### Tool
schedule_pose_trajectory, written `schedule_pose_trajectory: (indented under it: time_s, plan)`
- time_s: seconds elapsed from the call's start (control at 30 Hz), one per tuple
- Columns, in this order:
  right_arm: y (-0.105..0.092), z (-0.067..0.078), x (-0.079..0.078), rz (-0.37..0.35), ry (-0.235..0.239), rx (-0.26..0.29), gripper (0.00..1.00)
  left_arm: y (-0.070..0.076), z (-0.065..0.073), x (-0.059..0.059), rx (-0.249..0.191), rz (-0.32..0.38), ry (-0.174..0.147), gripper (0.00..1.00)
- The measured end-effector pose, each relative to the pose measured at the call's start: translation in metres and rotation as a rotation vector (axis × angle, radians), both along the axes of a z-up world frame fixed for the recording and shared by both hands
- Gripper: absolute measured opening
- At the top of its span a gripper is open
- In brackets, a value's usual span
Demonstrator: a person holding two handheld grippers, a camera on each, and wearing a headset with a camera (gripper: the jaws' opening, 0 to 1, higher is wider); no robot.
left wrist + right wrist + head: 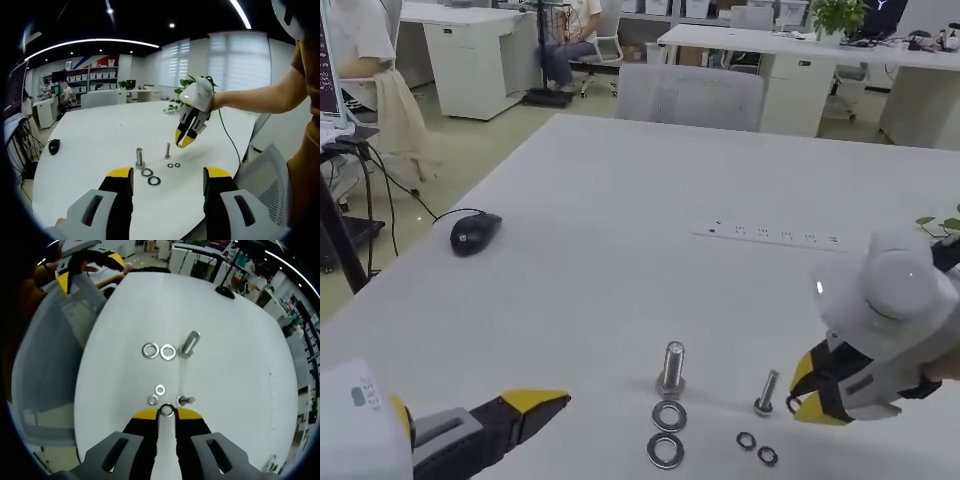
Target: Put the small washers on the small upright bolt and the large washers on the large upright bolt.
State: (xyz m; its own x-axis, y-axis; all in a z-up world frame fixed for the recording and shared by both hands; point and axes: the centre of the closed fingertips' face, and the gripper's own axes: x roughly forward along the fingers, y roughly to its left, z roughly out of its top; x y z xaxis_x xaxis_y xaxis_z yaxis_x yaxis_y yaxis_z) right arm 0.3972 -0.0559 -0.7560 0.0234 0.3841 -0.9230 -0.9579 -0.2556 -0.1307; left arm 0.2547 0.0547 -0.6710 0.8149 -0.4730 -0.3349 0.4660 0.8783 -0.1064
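The large upright bolt (671, 368) and the small upright bolt (766, 392) stand near the table's front edge. Two large washers (669, 415) (665, 450) lie flat in front of the large bolt. Two small washers (746, 440) (767, 456) lie in front of the small bolt. My right gripper (167, 412) (798, 395) hovers just right of the small bolt, shut on a small washer (167, 411). My left gripper (168, 175) (545, 400) is open with nothing in it, low at the front left, well apart from the large bolt (139, 157).
A black mouse (475, 232) lies at the left of the white table (600, 250), and a white power strip (770, 236) lies further back. A grey chair (690, 95) stands behind the table. People sit at desks further off.
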Motion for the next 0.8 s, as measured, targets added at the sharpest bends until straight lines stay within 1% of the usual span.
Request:
schedule_pose_trajectory:
  time_s: [0.1, 0.37, 0.43, 0.53, 0.8]
  plan:
    - [0.004, 0.005, 0.006, -0.001, -0.011, 0.005, 0.12, 0.0, 0.0, 0.001, 0.0, -0.001, -0.001, 0.55]
    - [0.01, 0.009, 0.02, 0.004, -0.028, -0.004, 0.12, 0.003, 0.001, 0.004, 0.002, 0.002, 0.001, 0.55]
    - [0.011, 0.009, 0.022, 0.007, -0.034, -0.009, 0.12, 0.004, 0.0, 0.004, 0.002, 0.003, 0.002, 0.55]
    - [0.014, 0.008, 0.026, 0.008, -0.03, -0.012, 0.12, 0.004, -0.001, 0.005, 0.005, 0.003, 0.006, 0.55]
    - [0.018, 0.003, 0.027, 0.019, -0.019, -0.03, 0.12, 0.006, -0.003, 0.006, 0.005, 0.002, 0.013, 0.55]
